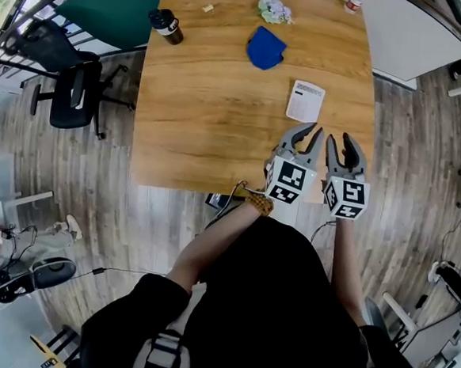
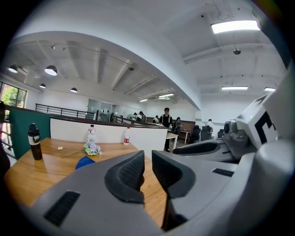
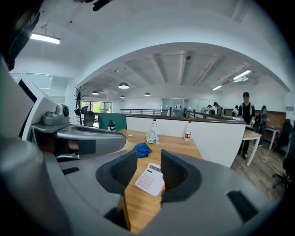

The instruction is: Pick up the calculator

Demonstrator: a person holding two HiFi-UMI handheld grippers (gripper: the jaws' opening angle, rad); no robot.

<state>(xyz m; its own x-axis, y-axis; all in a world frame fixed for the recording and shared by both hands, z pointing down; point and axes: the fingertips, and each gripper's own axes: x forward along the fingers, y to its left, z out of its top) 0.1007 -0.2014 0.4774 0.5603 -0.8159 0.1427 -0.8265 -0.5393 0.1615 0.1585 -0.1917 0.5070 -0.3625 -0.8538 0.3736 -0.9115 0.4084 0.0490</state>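
Head view: at the far left of the counter a dark bottle is stood, its label too small to be read, and a blue cloth is laid to its right. The calculator is laid flat and untouched, just beyond both tongs. The left tongs are pressed together on nothing, likely held idle. The right tongs are spread and lined up on the calculator, apparently for the grasp. No print on it can be read.

An open-plan office: a black swivel chair stands on wood-look flooring beside a wooden surface. Low white partitions divide the desks, pendant lamps hang overhead, and people stand beyond.
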